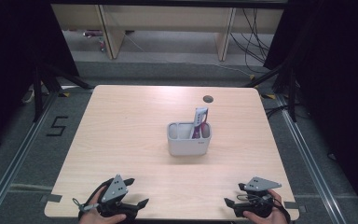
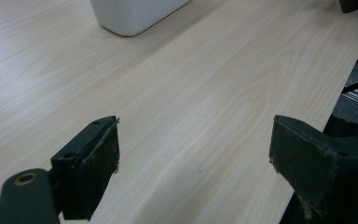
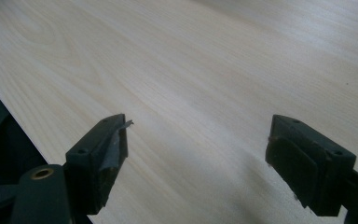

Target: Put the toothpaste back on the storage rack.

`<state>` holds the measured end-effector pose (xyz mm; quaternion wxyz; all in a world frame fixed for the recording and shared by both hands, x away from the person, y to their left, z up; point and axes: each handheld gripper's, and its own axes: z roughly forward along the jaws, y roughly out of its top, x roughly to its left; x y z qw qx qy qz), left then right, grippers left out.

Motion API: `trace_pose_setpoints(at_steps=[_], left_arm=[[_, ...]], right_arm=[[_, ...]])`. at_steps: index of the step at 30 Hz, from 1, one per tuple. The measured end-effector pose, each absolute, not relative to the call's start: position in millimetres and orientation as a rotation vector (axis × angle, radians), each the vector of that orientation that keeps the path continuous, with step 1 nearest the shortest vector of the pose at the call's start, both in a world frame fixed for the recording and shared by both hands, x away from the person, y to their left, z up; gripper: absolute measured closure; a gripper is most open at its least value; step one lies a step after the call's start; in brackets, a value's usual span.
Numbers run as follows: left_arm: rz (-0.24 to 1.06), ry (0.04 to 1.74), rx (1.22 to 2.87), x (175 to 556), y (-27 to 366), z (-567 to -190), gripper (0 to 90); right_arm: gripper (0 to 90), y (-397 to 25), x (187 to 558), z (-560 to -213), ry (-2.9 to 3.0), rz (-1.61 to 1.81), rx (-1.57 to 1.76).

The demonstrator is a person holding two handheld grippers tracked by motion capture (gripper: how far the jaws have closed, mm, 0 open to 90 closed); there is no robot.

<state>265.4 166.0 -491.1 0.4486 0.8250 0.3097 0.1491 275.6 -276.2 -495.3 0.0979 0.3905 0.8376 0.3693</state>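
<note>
Light wood table w/ a white rectangular bin standing upright roughly at its centre, a bit toward the person's right. Inside the bin, at its right end, a flat packet, white/grey at top and magenta lower down, stands on end and leans slightly, top poking above the rim. Rest of bin interior looks bare as far as can be told. Small dark round hole in the table near the far edge, behind the bin.

Left gripper sits at the near left edge of the table, held by a hand, grey three-cornered plate on top. Jaws spread wide apart, nothing between them, bare wood grain in the gap in the left gripper view. That view also catches the bin's bottom corner at the top, well apart from the jaws.

Right gripper at the near right edge, held by the other hand, grey plate on top too. Jaws likewise wide apart and holding nothing, just table surface between them in the right gripper view.

Both grippers well apart from the bin and from each other, bin lying between them & farther out. Floor around the table is grey, w/ a "5" mark on the left
</note>
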Motion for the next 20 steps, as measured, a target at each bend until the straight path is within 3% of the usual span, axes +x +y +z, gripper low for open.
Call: trace_pose_setpoints(at_steps=[20], left_arm=[[0.427, 0.786, 2.135, 255, 182, -497, 15.7]], right_arm=[[20.9, -272, 273, -495, 2.446, 1.071, 1.150]])
